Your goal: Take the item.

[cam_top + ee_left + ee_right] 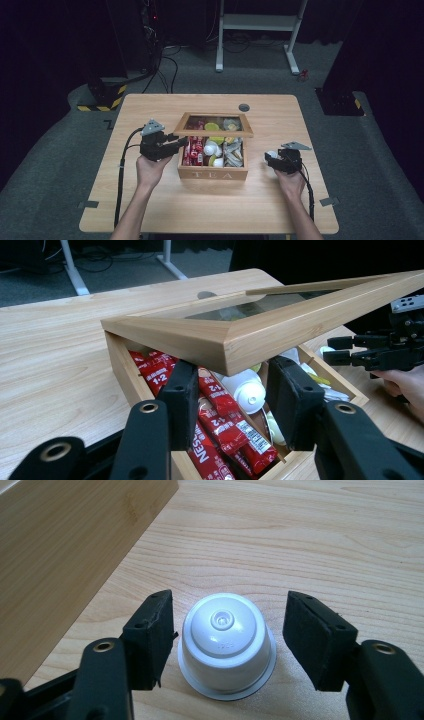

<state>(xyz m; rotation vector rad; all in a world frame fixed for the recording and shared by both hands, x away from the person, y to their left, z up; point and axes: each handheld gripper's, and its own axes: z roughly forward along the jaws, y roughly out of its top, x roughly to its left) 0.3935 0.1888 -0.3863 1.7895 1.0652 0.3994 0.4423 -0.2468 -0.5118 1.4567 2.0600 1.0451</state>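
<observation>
With your left gripper (232, 405) propping the tea box (212, 172) lid (260, 325) on spread jaws, your right gripper (227, 640) straddles, wide open, the white capsule (226, 645) on the tabletop beside the box's right wall, so either close to lift it or back away.

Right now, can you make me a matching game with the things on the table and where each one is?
Things:
1. white capsule
2. red sachets
3. glass lid
4. right tool

Places or states:
A. lying inside the tea box
B. open, with its jaws on either side of a small cup
C. standing on the bare table beside the box
D. raised at an angle above the box

Pairs: 1-C, 2-A, 3-D, 4-B
</observation>
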